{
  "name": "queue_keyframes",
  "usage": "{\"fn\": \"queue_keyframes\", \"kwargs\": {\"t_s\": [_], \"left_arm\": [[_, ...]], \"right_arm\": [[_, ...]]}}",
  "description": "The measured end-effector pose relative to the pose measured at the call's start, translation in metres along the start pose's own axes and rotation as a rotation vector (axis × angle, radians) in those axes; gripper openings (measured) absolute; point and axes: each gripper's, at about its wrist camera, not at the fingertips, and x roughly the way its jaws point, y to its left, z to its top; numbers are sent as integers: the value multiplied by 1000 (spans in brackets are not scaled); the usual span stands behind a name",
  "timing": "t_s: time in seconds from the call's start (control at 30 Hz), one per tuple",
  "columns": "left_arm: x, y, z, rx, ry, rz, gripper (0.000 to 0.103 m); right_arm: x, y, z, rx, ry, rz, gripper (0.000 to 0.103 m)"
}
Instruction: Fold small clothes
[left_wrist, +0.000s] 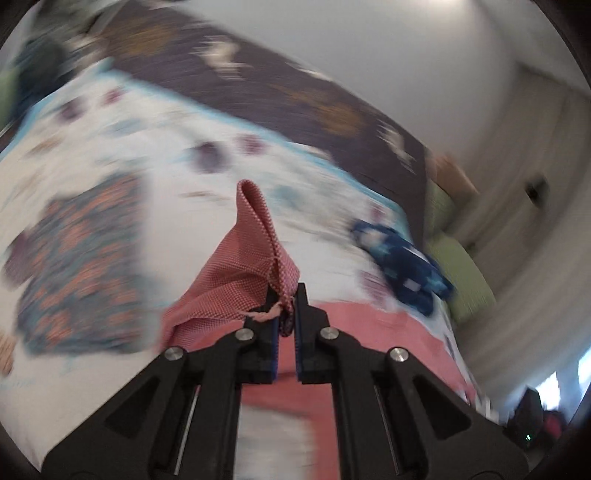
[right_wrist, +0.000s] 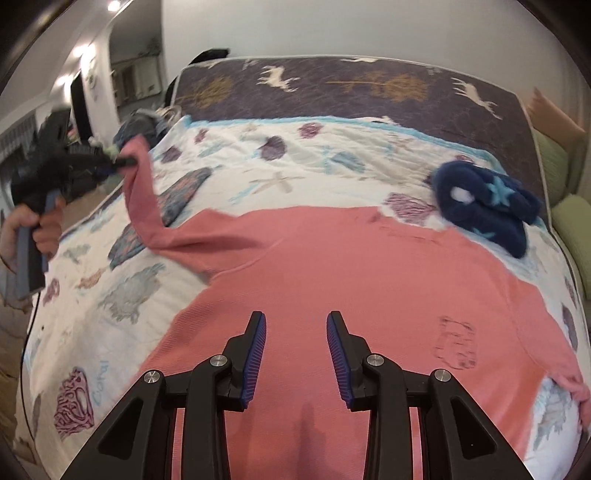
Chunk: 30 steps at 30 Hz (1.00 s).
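Pink sweater (right_wrist: 351, 258) spread flat across the near half of the bed (right_wrist: 229, 162), body lying wide over the white sea-life quilt (right_wrist: 110, 295), hem side toward the right wrist camera. One sleeve (right_wrist: 147, 206) pulled up off the quilt, running as a long strip from the shoulder up and to the left in the right wrist view, its long axis slanting steeply upward to the cuff. Other sleeve (right_wrist: 569, 380) trailing off the right edge of the bed, lying slack.

Cuff (left_wrist: 266, 258) pinched in the left gripper (left_wrist: 286, 314), jaws closed on the fabric with only the cloth's thickness between the blue pads, a fold of the sleeve standing up above the tips. Same gripper seen from the right wrist camera, at the left, held by a hand (right_wrist: 33, 232) on its grip, sleeve end clamped at its tip.

Right gripper (right_wrist: 295, 325) hovering over the sweater's lower body, jaws partly open, nothing between them, pads clear of the fabric.

Dark blue fleece item with pale stars (right_wrist: 487, 210) lying on the quilt just beyond the sweater's right shoulder. Patterned grey-and-orange piece (right_wrist: 177, 195) flat on the quilt behind the raised sleeve. Purple blanket with deer (right_wrist: 369, 92) across the far side of the bed.
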Motion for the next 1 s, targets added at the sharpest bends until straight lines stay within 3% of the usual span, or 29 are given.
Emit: {"fn": "queue_keyframes", "kwargs": {"t_s": [0.17,0.27,0.43,0.53,0.6,0.7,0.77,0.83,0.9,1.0], "left_arm": [[55,-114,-28,226,95,-98,7],[92,-148,-61,276,200,-147,7],[136,-184,-121,347,357,-182,8],[148,-198,-154,419,427,-147,12],[141,-198,-162,439,437,-138,15],[110,-188,-162,435,393,-171,32],[84,-176,-158,439,314,-129,50],[60,-156,-152,451,221,-43,55],[42,-128,-145,464,140,96,57],[34,-82,-134,442,93,290,62]], "right_arm": [[-21,-48,-10,92,-16,-70,40],[-33,-80,-21,160,-13,-108,40],[-45,-122,-32,273,-16,-114,40],[-44,-145,-37,350,-13,-89,40],[-39,-156,-39,388,2,-50,40],[-28,-165,-42,418,28,5,40],[-20,-169,-41,435,50,51,40],[-11,-171,-40,460,74,118,40],[-1,-174,-36,488,102,206,40],[20,-179,-32,551,153,298,41]]}}
